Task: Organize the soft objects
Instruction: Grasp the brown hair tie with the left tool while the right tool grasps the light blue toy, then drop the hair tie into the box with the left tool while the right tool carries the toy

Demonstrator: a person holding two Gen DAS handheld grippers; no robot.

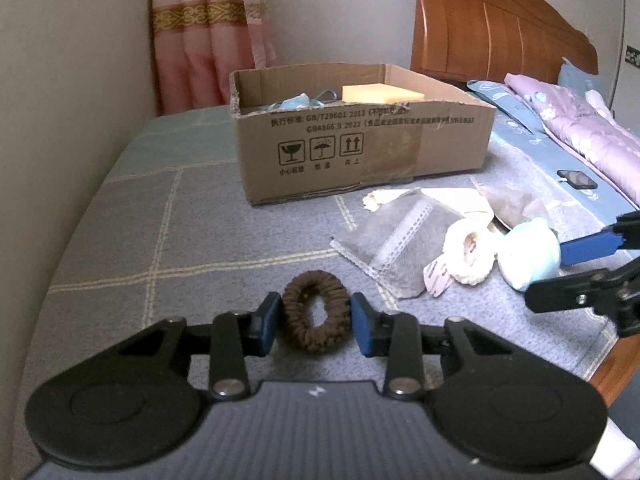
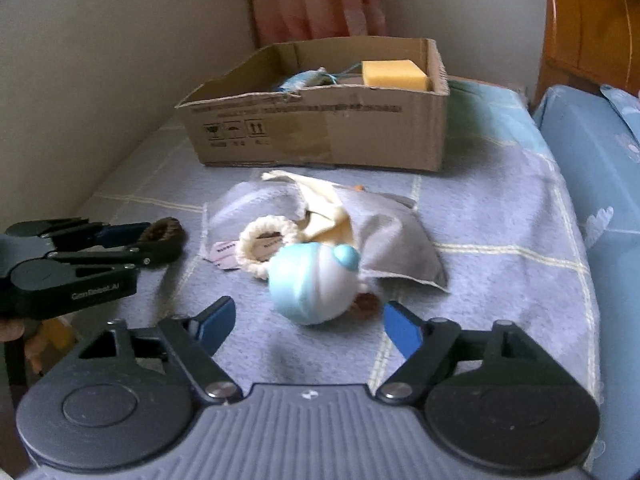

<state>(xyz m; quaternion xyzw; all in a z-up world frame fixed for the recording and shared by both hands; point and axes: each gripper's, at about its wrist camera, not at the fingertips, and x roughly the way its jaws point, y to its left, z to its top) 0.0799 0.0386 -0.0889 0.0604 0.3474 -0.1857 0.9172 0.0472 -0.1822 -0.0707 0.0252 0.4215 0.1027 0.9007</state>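
1. Scrunchie, brown, sits on the bed sheet between the narrowed jaws of the left gripper; pads look to be at its sides, contact on the right pad unclear. Risk: soft loop squashes and slips out on lift if grip is only on the fuzz.
2. Right gripper jaws wide, empty, straddling the near side of the blue-white plush ball. Risk: round toy rolls away or gets pushed into the cream scrunchie and grey cloth if closing is off-centre.
3. Both grippers are near each other; collision likely if both head for the cardboard box together.
4. Box already holds a yellow sponge; a low carry could catch its rim.
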